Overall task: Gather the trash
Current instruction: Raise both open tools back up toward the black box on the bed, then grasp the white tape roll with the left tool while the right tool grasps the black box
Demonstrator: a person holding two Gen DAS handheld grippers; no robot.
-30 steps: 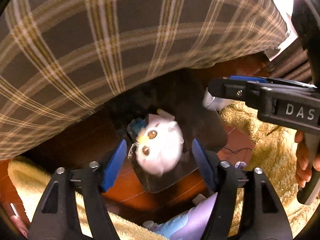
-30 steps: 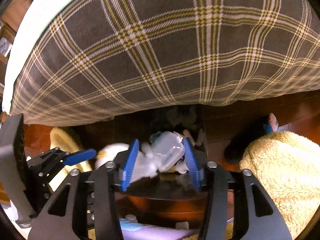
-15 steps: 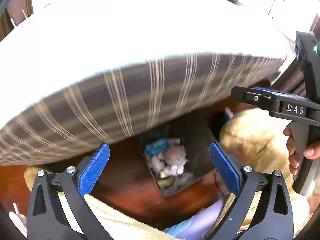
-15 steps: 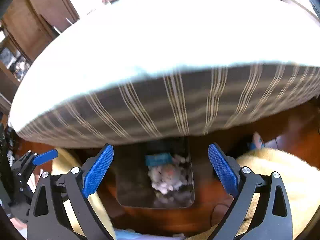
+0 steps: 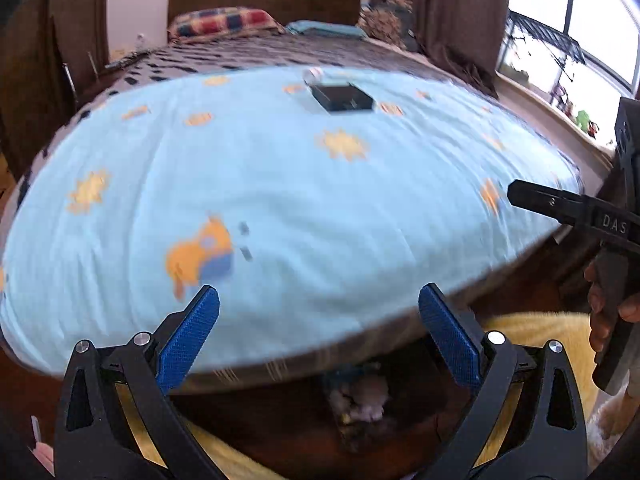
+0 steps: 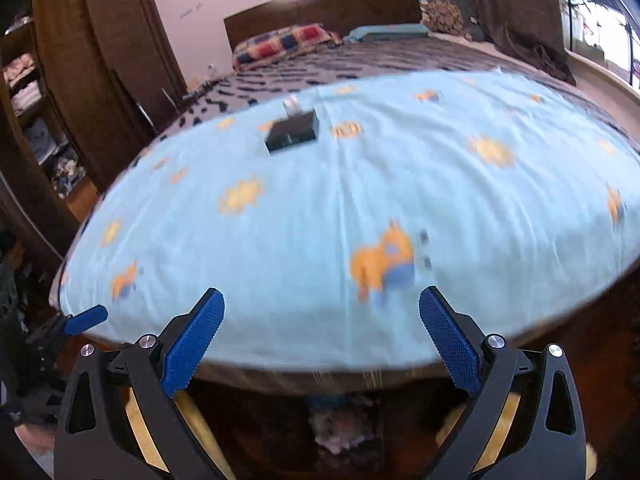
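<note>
My left gripper (image 5: 318,340) is open and empty, raised over the foot of a bed with a light blue sheet (image 5: 280,184). My right gripper (image 6: 320,340) is open and empty too, beside it; it also shows at the right of the left wrist view (image 5: 520,196). A dark bin (image 5: 362,404) holding white and blue trash sits on the floor below the bed's edge, also low in the right wrist view (image 6: 340,424). A small black box (image 5: 342,98) lies far up on the sheet (image 6: 294,130), with a small white item just behind it.
Yellow fluffy rugs (image 5: 532,332) lie on the wooden floor on both sides of the bin. A wooden wardrobe (image 6: 104,60) stands left of the bed, curtains and a window (image 5: 560,52) to the right. Pillows (image 6: 286,42) lie at the headboard.
Both grippers opened, dropped their trash into the bin, and lifted up and back. The view rose from the bin and plaid bed side to the top of the bed.
</note>
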